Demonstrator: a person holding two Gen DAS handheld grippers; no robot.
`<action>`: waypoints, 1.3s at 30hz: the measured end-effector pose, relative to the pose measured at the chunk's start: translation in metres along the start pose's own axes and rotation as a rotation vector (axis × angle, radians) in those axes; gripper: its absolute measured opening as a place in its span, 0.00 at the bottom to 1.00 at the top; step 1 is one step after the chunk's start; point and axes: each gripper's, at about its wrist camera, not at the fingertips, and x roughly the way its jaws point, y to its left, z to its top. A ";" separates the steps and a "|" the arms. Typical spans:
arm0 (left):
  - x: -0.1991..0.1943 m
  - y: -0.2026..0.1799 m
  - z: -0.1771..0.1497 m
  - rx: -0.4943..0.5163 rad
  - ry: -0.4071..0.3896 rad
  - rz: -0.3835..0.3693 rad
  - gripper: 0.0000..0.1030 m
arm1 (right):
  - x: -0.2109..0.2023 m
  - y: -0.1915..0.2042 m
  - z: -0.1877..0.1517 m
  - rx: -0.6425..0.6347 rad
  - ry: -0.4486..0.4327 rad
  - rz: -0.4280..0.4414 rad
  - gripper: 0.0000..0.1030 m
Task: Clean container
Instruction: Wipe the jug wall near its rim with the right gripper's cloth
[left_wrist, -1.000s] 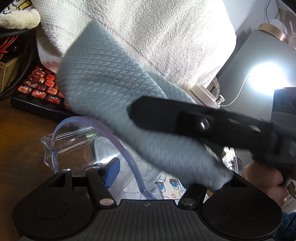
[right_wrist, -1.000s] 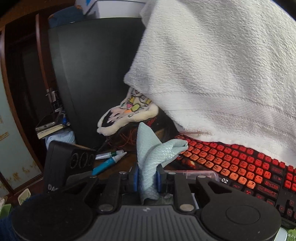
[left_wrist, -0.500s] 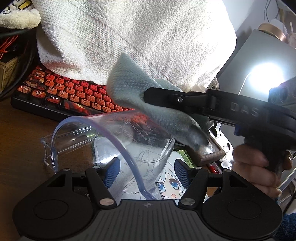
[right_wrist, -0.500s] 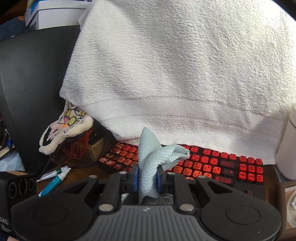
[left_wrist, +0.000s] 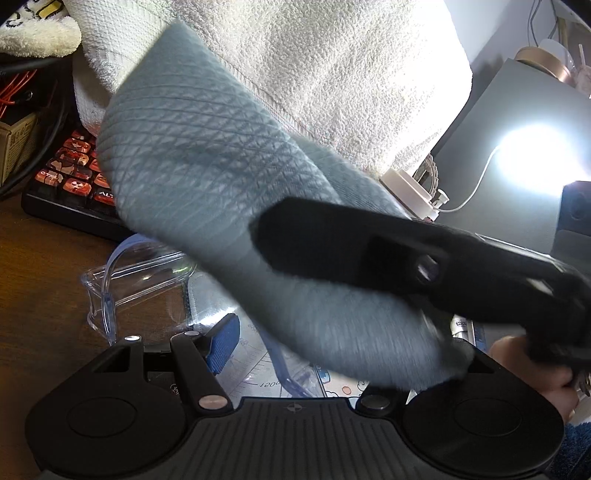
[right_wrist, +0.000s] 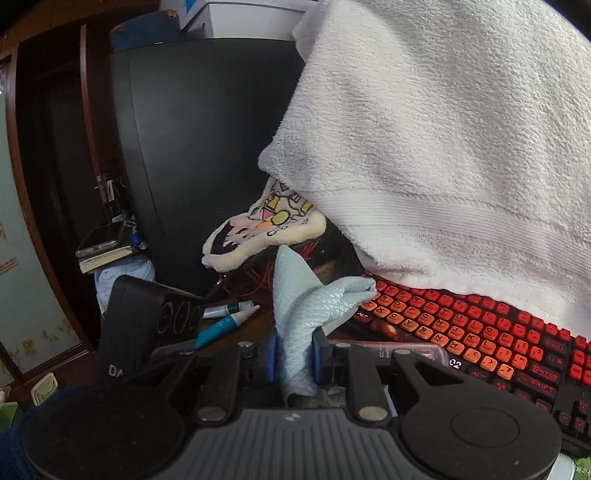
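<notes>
A clear plastic container (left_wrist: 147, 273) with a blue rim and printed measuring marks sits between the pads of my left gripper (left_wrist: 293, 341), which grips it; only the left blue pad (left_wrist: 223, 341) shows. A light blue waffle cloth (left_wrist: 207, 166) is spread over the container's mouth and hides most of it. One black finger (left_wrist: 351, 243) of the right gripper reaches in from the right with the cloth. In the right wrist view my right gripper (right_wrist: 295, 352) is shut on a bunch of the same cloth (right_wrist: 314, 306).
A white towel (left_wrist: 332, 74) hangs behind, over a black keyboard with red keys (right_wrist: 480, 339). A lamp glare (left_wrist: 532, 158) and grey panel are at right. A plush toy (right_wrist: 266, 229) and pens (right_wrist: 225, 317) lie on the wooden desk (left_wrist: 40, 280). A hand (left_wrist: 532, 365) holds the right gripper.
The right gripper has swept the cloth back to the left, over the container's mouth, after drawing it off to the right half a second ago. The left gripper and container stayed put.
</notes>
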 end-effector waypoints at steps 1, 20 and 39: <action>0.000 0.000 0.000 0.000 0.000 0.000 0.62 | 0.001 -0.003 0.001 0.014 0.001 -0.017 0.17; 0.000 -0.001 -0.001 -0.002 -0.001 -0.001 0.63 | 0.002 -0.016 0.003 0.055 0.017 -0.044 0.17; -0.007 0.000 -0.005 0.002 -0.002 0.003 0.63 | 0.003 -0.040 0.007 0.168 -0.008 -0.287 0.18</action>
